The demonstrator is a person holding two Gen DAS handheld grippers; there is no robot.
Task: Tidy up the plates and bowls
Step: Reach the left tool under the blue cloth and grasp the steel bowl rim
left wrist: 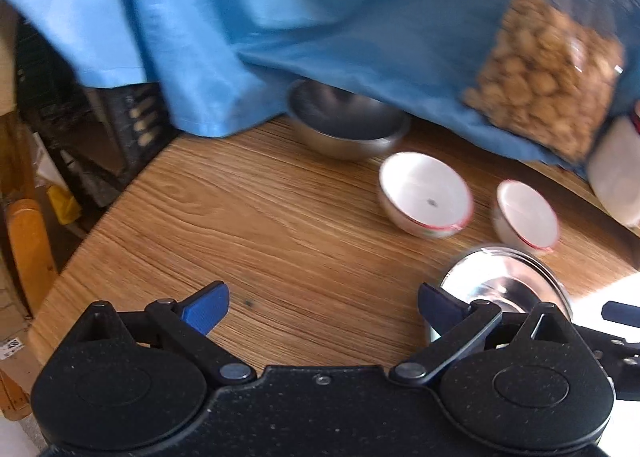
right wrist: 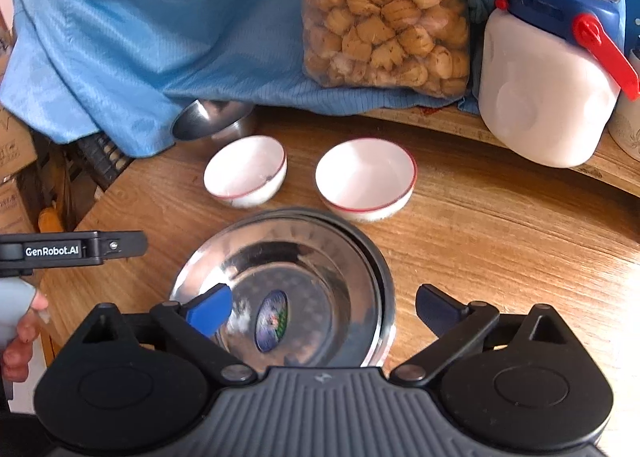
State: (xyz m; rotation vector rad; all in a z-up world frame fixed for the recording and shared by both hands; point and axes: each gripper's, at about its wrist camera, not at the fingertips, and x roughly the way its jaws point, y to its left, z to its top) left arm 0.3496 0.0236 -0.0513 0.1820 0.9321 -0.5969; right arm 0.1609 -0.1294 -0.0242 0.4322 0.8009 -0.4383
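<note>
A stack of shiny steel plates (right wrist: 288,289) lies on the wooden table (right wrist: 500,257), close below my right gripper (right wrist: 324,299). That gripper is open; its left finger hangs over the plates' left rim and its right finger stands off their right edge, neither pressing. Two white bowls with red rims (right wrist: 245,171) (right wrist: 365,175) sit side by side behind the plates. A steel bowl (right wrist: 208,119) is half under the blue cloth. My left gripper (left wrist: 323,299) is open over bare table, left of the plates (left wrist: 508,281), with the white bowls (left wrist: 426,193) (left wrist: 527,213) and steel bowl (left wrist: 344,121) ahead.
A blue cloth (right wrist: 140,25) drapes over the table's back. A bag of biscuits (right wrist: 384,13) and a white jug with a blue lid (right wrist: 540,89) stand behind the bowls. The table's left edge (left wrist: 80,249) drops to crates and boxes. A hand (right wrist: 20,333) holds the left tool.
</note>
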